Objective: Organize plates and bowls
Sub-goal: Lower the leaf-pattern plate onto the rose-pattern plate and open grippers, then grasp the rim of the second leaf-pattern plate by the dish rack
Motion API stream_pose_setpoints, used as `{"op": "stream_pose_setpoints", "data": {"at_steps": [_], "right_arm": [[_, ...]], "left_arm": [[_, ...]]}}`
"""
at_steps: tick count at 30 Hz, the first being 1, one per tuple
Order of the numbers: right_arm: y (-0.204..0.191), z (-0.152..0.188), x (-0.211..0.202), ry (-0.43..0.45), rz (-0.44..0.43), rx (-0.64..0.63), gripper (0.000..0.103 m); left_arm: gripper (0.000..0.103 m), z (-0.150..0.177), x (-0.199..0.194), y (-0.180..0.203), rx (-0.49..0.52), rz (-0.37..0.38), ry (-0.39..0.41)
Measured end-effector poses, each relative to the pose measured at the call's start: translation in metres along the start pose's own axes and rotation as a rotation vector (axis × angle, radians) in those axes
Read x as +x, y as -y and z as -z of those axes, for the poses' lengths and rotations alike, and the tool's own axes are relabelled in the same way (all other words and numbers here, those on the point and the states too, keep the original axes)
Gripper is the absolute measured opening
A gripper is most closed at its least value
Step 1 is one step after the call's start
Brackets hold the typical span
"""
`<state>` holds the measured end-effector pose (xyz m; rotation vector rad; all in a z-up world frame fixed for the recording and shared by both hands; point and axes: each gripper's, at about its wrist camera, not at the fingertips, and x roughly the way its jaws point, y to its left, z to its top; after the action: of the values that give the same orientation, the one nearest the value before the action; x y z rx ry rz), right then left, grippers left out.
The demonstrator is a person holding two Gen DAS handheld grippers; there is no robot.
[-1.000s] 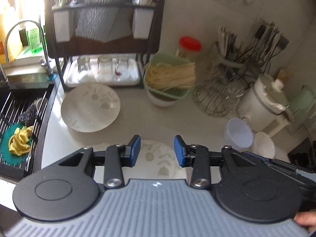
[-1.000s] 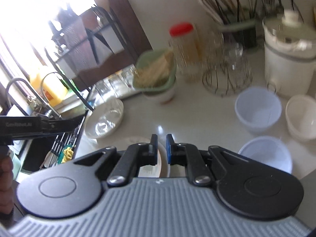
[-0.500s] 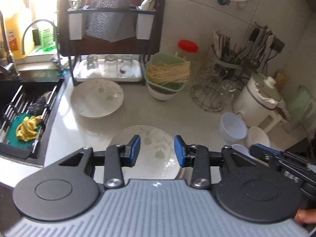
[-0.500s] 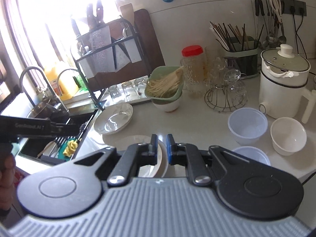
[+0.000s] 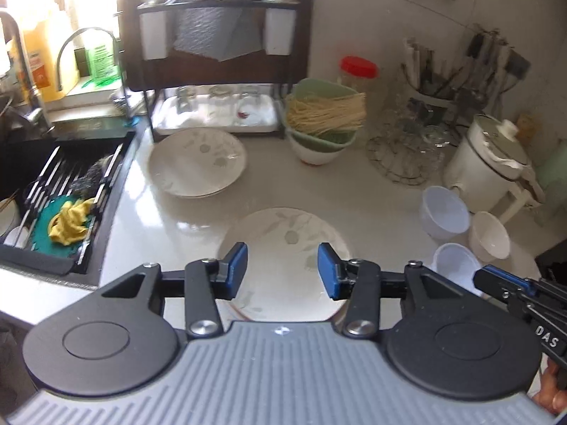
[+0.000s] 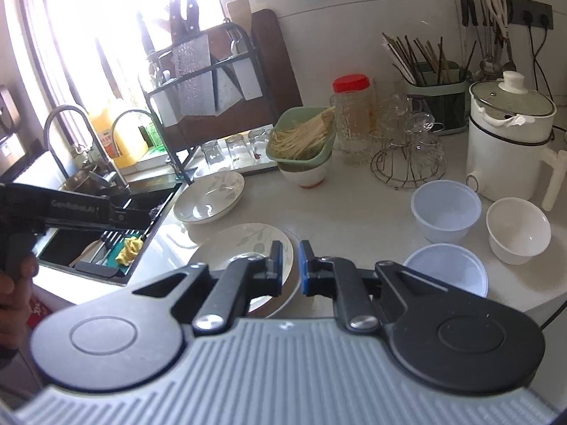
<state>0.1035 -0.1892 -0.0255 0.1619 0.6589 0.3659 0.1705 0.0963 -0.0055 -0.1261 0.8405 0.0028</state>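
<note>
Counter (image 5: 372, 191) crowded: noodle basket (image 5: 324, 113), glass rack (image 5: 407, 156), cooker (image 5: 492, 163), three bowls (image 6: 445, 209) right of near plate (image 5: 283, 248). Second plate (image 5: 196, 163) farther back, by sink (image 5: 53, 191). Both lie flat, face up, round. Left gripper (image 5: 282, 270) above near plate, jaws opening, empty. Right gripper (image 6: 290, 265) jaws closed at that plate's right rim; grip unclear.

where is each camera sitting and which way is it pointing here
Left wrist: sits on the left gripper, looking forward and down along its opening jaws, nothing between them, at the near plate; the right gripper shows at right.
Right wrist: sits on the right gripper, jaws shut, looking over the counter toward the sink; the left gripper shows at left.
Both share the near plate, far plate, three bowls and noodle basket.
</note>
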Motion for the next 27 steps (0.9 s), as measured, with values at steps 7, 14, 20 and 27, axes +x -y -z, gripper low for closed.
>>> {"op": "stream_pose_setpoints", "data": {"at_steps": [7,14,20,27], "right_arm": [[-0.016,0.001,0.012,-0.036,-0.047,-0.021,0.013],[-0.03,0.001,0.032,-0.071,-0.042,-0.049,0.013],[-0.037,-0.015,0.06,-0.055,-0.034,-0.078,0.013],[-0.044,-0.028,0.113,-0.079,-0.01,-0.08,0.013]], "left_arm": [[0.055,-0.002,0.014,-0.026,-0.06,-0.056,-0.017],[0.055,-0.01,0.033,-0.055,-0.104,-0.087,-0.03],[0.055,-0.021,0.051,-0.074,-0.118,-0.082,-0.043],[0.055,-0.032,0.091,-0.105,-0.137,-0.08,-0.073]]}}
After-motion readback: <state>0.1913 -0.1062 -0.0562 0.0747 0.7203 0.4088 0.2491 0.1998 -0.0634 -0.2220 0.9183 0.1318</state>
